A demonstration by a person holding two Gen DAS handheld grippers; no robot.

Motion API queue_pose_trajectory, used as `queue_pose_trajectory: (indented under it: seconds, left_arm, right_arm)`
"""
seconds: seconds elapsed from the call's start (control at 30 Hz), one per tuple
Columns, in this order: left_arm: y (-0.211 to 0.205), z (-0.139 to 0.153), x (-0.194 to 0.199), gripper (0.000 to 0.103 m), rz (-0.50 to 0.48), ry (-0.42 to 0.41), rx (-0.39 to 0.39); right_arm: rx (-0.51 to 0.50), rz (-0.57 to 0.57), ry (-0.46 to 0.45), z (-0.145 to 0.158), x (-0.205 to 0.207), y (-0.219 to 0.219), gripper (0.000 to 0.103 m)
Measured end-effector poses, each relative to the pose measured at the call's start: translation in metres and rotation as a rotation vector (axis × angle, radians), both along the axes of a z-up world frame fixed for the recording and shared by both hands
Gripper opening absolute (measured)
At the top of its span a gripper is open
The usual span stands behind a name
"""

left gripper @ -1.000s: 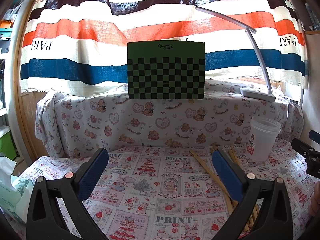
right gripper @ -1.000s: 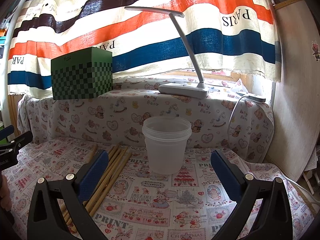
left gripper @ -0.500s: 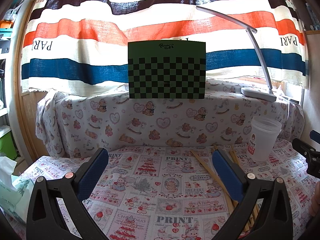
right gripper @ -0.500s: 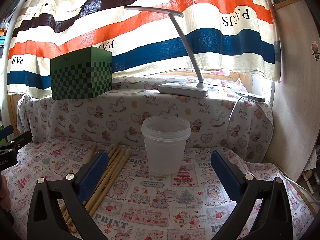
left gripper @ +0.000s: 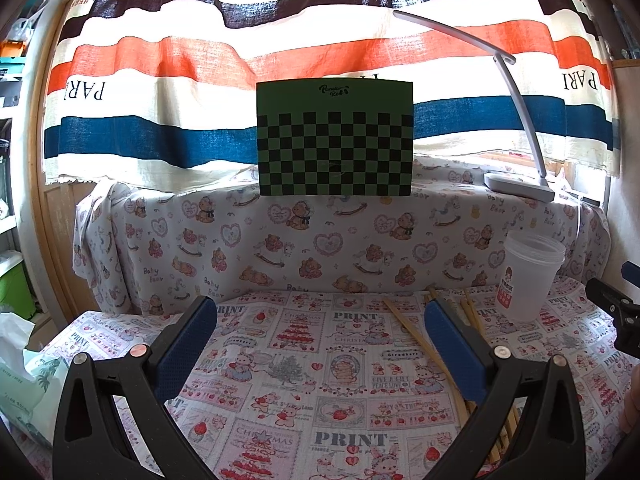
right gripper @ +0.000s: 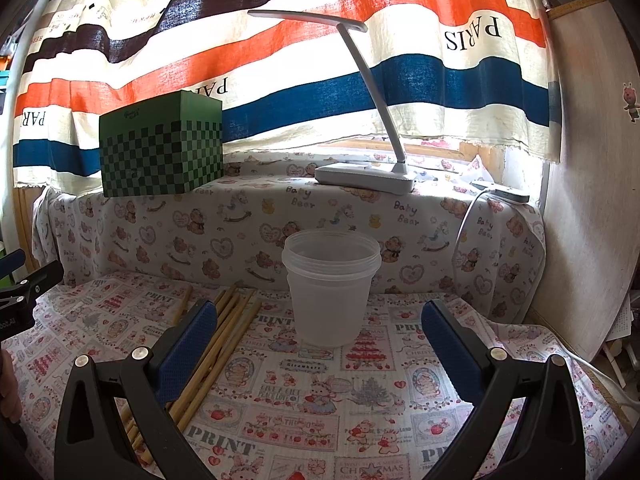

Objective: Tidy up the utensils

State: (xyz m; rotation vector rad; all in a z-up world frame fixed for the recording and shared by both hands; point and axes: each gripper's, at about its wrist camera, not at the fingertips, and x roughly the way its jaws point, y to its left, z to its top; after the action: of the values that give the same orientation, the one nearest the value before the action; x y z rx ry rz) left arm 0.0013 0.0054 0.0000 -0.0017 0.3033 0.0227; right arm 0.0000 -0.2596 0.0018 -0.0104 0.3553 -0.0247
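While the thin bamboo chopsticks [right gripper: 218, 344] lie bundled on the printed tablecloth [right gripper: 320, 392] just left of the translucent plastic cup [right gripper: 331, 286], the left gripper [left gripper: 320, 344] and right gripper [right gripper: 319, 344] hover spread wide, holding nothing.

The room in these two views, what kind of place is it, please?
Most likely a home, set up as a small table corner by a window. A striped fabric curtain hangs behind, a white desk lamp stands on the ledge, and a childish teddy-bear printed cloth covers ledge and table.
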Motion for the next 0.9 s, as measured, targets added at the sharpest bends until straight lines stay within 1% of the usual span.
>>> queue_pose_trajectory:
  seconds: [0.13,0.3,0.43,0.53,0.7,0.77,0.9]
  left_arm:
    - [0.0,0.0,0.001,0.103,0.002,-0.002,-0.003]
    - [0.0,-0.001,0.001,0.103,0.009,0.0,0.003]
    - [-0.001,-0.001,0.001,0.103,0.012,-0.002,0.006]
    - [-0.001,-0.001,0.001,0.103,0.011,-0.002,0.005]
    - [-0.001,-0.001,0.001,0.103,0.01,-0.003,0.005]
    - [-0.001,-0.001,0.001,0.103,0.027,-0.007,0.007]
    - [0.002,-0.001,0.0,0.103,0.042,-0.009,0.001]
  right_arm:
    - [0.001,0.0,0.01,-0.001,0.0,0.0,0.103]
    - [-0.002,0.032,0.031,-0.002,0.0,0.003,0.103]
    - [-0.026,0.044,0.023,-0.002,-0.004,0.01,0.103]
    - [-0.024,0.06,0.02,-0.001,-0.007,0.012,0.103]
    - [-0.029,0.052,0.009,0.0,-0.011,0.013,0.103]
    - [-0.031,0.042,0.008,0.0,-0.011,0.013,0.103]
    - [-0.009,0.029,0.062,-0.002,-0.006,0.008,0.103]
